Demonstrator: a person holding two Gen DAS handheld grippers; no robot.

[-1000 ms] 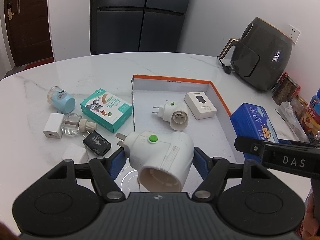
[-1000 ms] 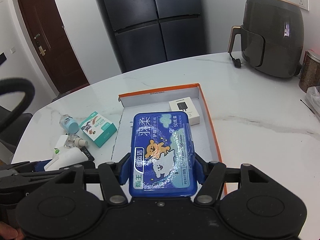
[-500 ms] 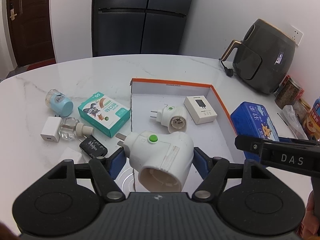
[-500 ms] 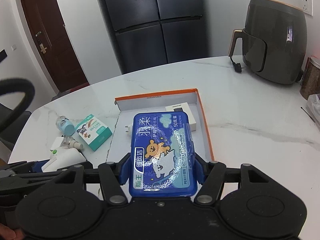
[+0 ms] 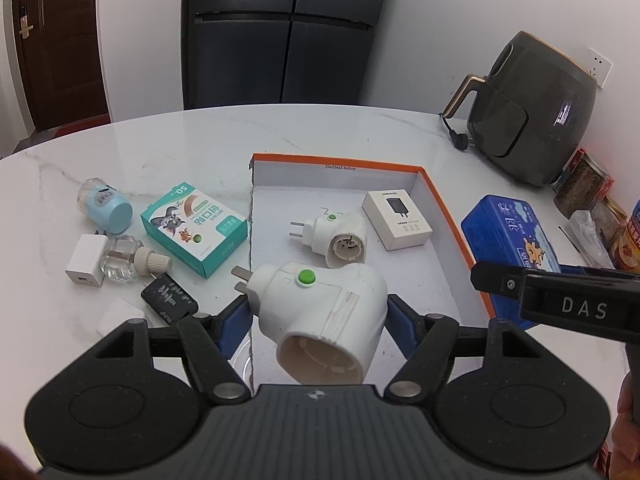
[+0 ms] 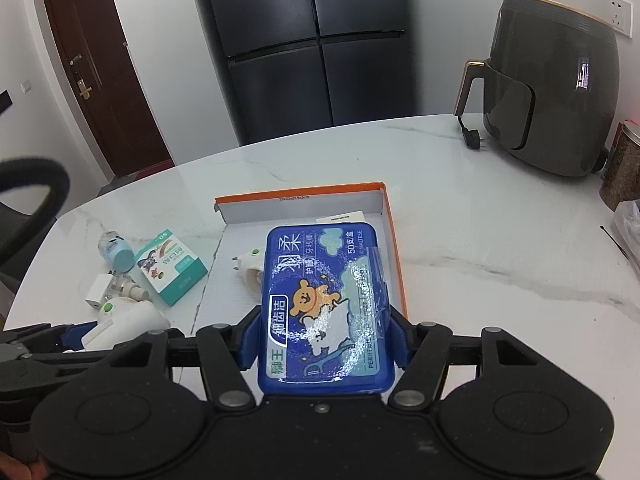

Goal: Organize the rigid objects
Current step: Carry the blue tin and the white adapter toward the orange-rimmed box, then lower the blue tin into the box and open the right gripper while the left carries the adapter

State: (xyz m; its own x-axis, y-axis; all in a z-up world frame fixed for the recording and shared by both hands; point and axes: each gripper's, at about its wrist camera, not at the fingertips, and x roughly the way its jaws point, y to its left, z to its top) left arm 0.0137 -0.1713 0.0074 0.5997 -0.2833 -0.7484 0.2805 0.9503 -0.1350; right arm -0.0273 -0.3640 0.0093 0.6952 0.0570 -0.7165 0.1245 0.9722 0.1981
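My left gripper [image 5: 318, 322] is shut on a white plug adapter [image 5: 320, 320] with a green button, held above the near left corner of the orange-rimmed tray [image 5: 448, 204]. In the tray lie a second white adapter [image 5: 334, 234] and a small white charger box [image 5: 398, 214]. My right gripper [image 6: 326, 342] is shut on a blue floss-pick box [image 6: 326, 308], held over the tray's [image 6: 394, 240] right side. In the left wrist view the blue box [image 5: 508, 232] shows beyond the tray's right rim.
Left of the tray on the marble table [image 5: 160, 148] lie a green carton [image 5: 194, 232], a light blue bottle [image 5: 106, 204], a white charger cube [image 5: 86, 260], a clear glass bottle [image 5: 128, 260] and a black card [image 5: 168, 300]. A dark air fryer [image 5: 532, 112] and jars [image 5: 584, 188] stand at the right.
The right gripper with the blue box has drifted back a little from the tray, which now looks smaller in its view. The left gripper has barely moved.
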